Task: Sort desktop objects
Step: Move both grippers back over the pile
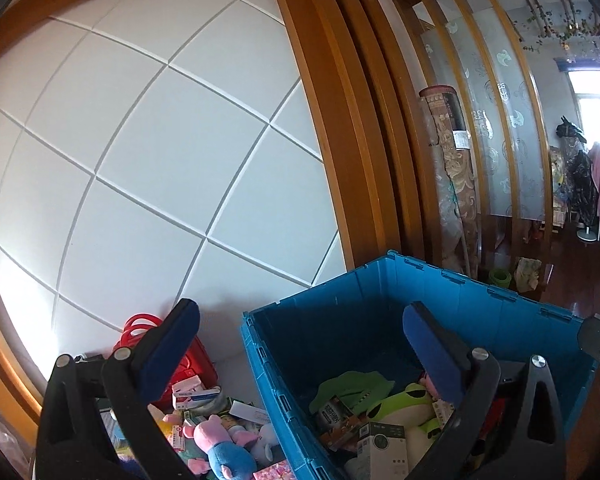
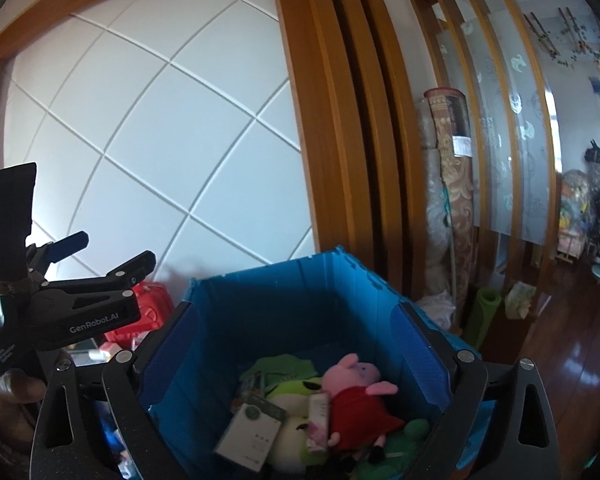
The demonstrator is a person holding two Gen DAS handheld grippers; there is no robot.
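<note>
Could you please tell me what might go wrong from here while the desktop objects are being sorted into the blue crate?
The left gripper and right gripper are close together, so they might collide. Toys still lie beside the blue crate, like the pig plush in blue, and reaching over its wall could snag a finger.

Crate [image 2: 284, 304] at lower centre of the right wrist view, before the panelled wall [image 2: 160, 120]. Inside it: pig plush [image 2: 356, 396] on top, frog plush [image 2: 296, 396] beneath, carton [image 2: 248, 436] at its left. Loose toy pile [image 1: 220, 432] left of crate. Rolled carpet [image 2: 452, 184] behind, at right.
</note>
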